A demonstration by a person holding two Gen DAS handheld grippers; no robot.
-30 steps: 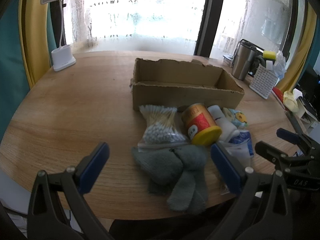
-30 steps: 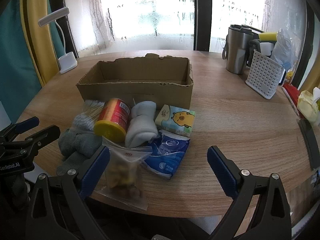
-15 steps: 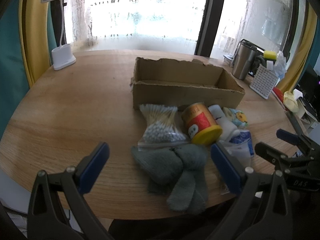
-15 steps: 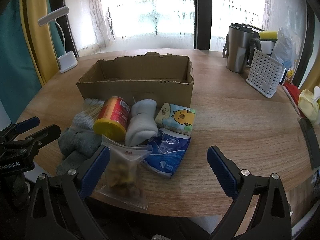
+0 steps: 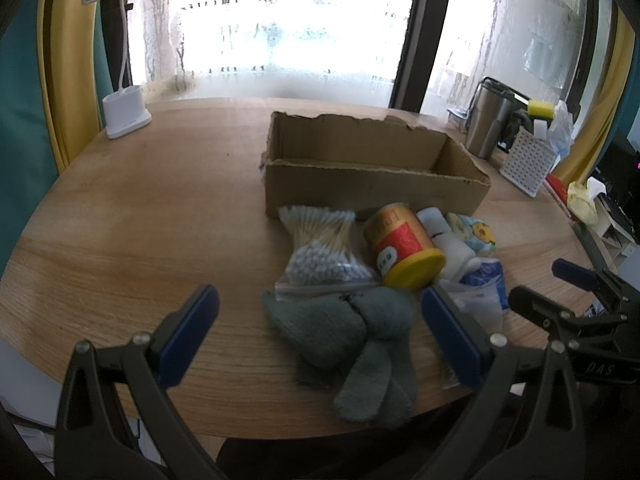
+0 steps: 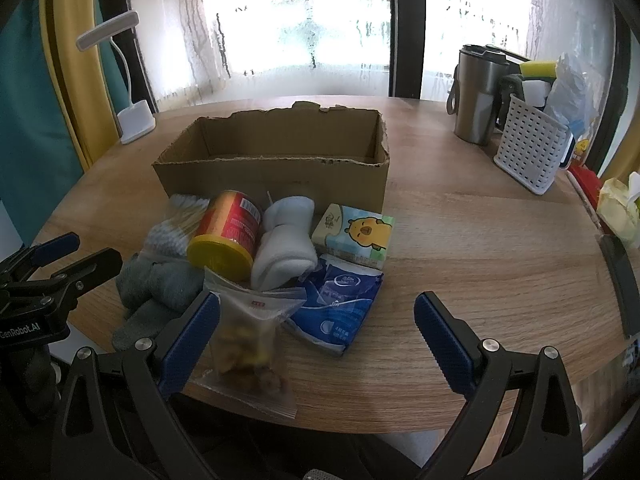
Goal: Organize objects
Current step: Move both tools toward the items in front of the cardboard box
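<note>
Cardboard, torn along its rim, the open brown box (image 6: 276, 156) waits at twelve o'clock on the round wooden worktop (image 6: 460, 240). From nine to three o'clock before it lie cotton swabs (image 5: 320, 244), grey knit gloves (image 5: 352, 332), a yellow-lidded red can (image 6: 226, 232) and a blue tissue pack (image 6: 340, 304). Left gripper (image 5: 318, 336) and right gripper (image 6: 316, 340) hover wide, empty, likely poised to load. Box floor hidden.

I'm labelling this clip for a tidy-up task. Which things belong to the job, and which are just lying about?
Job: cardboard box, cotton swabs, red can, white roll, tissue pack, blue pouch, snack bag, grey gloves.

Lying about: desk lamp, steel tumbler, white basket.
</note>
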